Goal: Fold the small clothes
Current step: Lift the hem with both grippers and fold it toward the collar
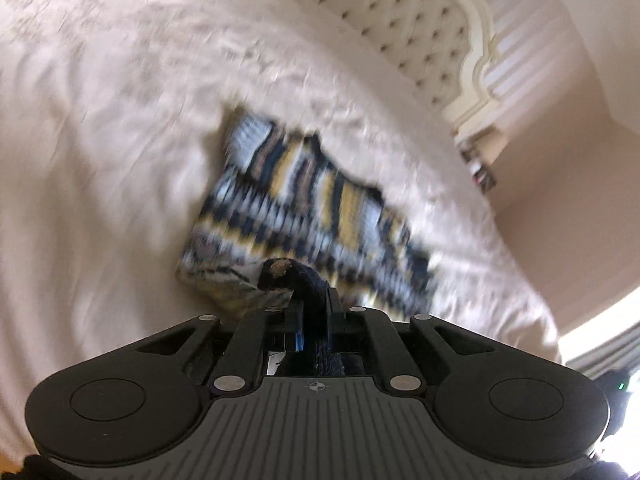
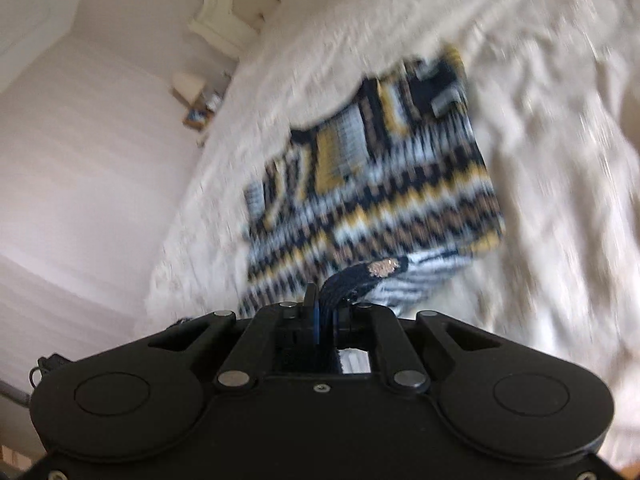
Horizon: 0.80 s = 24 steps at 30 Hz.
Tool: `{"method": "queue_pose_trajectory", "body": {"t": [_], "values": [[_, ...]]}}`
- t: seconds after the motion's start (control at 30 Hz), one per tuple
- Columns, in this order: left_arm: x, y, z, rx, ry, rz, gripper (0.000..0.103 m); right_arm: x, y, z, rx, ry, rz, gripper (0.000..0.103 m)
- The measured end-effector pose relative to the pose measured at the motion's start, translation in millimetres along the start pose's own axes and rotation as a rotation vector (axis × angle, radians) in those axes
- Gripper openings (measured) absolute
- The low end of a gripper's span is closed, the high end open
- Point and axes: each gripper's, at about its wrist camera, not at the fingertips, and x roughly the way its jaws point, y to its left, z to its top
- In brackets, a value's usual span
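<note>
A small knitted sweater with navy, yellow, tan and pale blue bands lies partly folded on a cream bedspread; it also shows in the right wrist view. My left gripper is shut on the sweater's dark navy hem, which curls up out of the jaws. My right gripper is shut on another part of the navy hem the same way. Both hold the near edge lifted just above the bed. Both views are motion-blurred.
A cream tufted headboard stands at the far end of the bed. The bed's edge drops off to the right in the left wrist view and to the left in the right wrist view, where a small nightstand holds clutter.
</note>
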Motion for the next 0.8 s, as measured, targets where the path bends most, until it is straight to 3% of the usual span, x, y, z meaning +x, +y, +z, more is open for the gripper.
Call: {"method": "queue_pose_trajectory", "body": {"t": [0.4,0.53,0.8], "values": [[81.5,-29.3,115.0,0.059,-0.078,-0.087,0.009,62.3,21.5,122.1,-0.029,-0.155,0.003,0.014],[119.3,-28.6,142.0,0.049,-0.053,-0.090,0.009,89.2,12.7,152.8,0.005,-0.169,-0.018,0.014],[189.2,-4.3,166.5,0.016,0.054,-0.021,0.009,155.3,-13.4,183.1,0.063,-0.100,-0.138,0.014]]}}
